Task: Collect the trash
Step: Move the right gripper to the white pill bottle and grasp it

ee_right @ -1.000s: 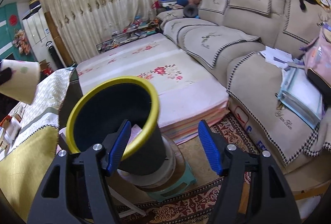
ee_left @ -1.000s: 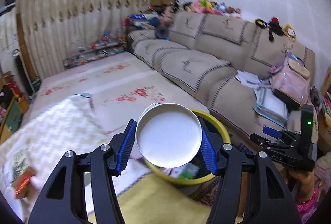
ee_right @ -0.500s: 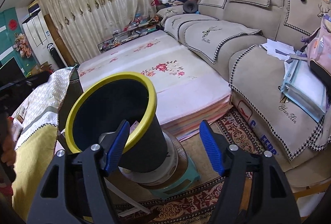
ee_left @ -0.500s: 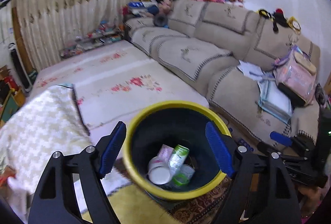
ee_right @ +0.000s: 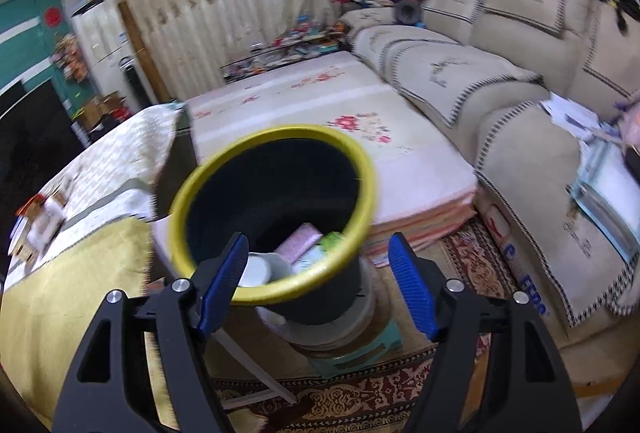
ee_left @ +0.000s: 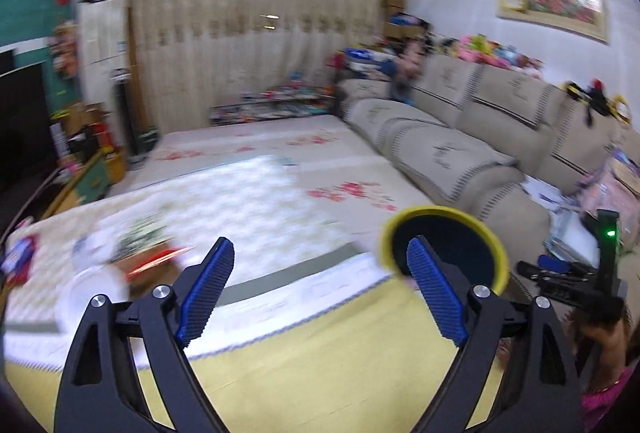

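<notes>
Between sofa and table, yellow-rimmed bin (ee_right: 276, 217) upright, mouth up, left tool (ee_left: 320, 289) and right tool (ee_right: 316, 281) both opening, empty.

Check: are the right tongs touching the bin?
Cannot tell. In the right wrist view, the right tongs overlap the bin rim, their left finger across it, jaws opening; no gap or contact shows.

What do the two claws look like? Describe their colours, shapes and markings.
Both match. The left claw and right claw have black Y-shaped frames with cut-out windows, silver round bolt heads at the joints, and blue ribbed pads on the inner finger faces. Seen from the left wrist, the right claw's body carries a green light. No cables show.
</notes>
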Demonstrator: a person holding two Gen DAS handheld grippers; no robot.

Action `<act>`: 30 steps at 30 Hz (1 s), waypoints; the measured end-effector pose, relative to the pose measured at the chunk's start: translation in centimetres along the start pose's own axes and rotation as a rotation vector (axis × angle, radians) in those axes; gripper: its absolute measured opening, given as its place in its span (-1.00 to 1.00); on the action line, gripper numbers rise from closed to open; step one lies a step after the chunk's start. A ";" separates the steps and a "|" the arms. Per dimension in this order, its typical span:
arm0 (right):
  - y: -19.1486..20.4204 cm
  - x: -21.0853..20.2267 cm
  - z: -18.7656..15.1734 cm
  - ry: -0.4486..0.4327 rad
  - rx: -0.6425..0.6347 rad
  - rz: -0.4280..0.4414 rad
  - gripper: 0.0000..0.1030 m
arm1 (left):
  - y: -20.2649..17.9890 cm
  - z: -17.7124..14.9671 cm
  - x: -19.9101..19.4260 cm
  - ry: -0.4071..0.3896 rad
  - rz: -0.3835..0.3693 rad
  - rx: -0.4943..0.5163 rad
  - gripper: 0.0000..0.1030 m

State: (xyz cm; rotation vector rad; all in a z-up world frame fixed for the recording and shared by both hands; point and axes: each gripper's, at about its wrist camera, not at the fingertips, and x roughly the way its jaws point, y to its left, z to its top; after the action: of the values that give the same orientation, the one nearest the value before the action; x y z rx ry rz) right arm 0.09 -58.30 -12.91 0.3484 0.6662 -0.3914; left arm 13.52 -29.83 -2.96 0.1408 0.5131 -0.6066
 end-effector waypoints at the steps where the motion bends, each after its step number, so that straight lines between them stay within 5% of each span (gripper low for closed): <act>1: 1.6 0.1 0.1 0.002 -0.031 0.025 0.33 | 1.4 -0.5 -0.9 -0.007 0.036 -0.017 0.75; 4: 6.0 0.4 0.3 0.012 -0.114 0.101 0.34 | 6.2 -2.6 -4.0 -0.023 0.163 -0.093 0.76; 12: 17.5 0.3 1.4 0.001 -0.274 0.279 0.34 | 15.4 -8.0 -10.3 -0.042 0.361 -0.224 0.79; 19: 28.4 0.6 1.9 -0.029 -0.414 0.396 0.38 | 19.4 -11.8 -12.3 -0.029 0.408 -0.281 0.79; 30: 38.0 6.8 0.5 0.067 -0.615 0.376 0.49 | 20.6 -13.2 -12.5 -0.028 0.383 -0.327 0.79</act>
State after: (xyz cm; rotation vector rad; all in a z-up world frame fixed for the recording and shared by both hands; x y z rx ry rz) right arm 22.54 -27.05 -9.88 -0.1036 0.7342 0.1900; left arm 11.09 -3.02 -8.57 -0.0794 0.5346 -0.1464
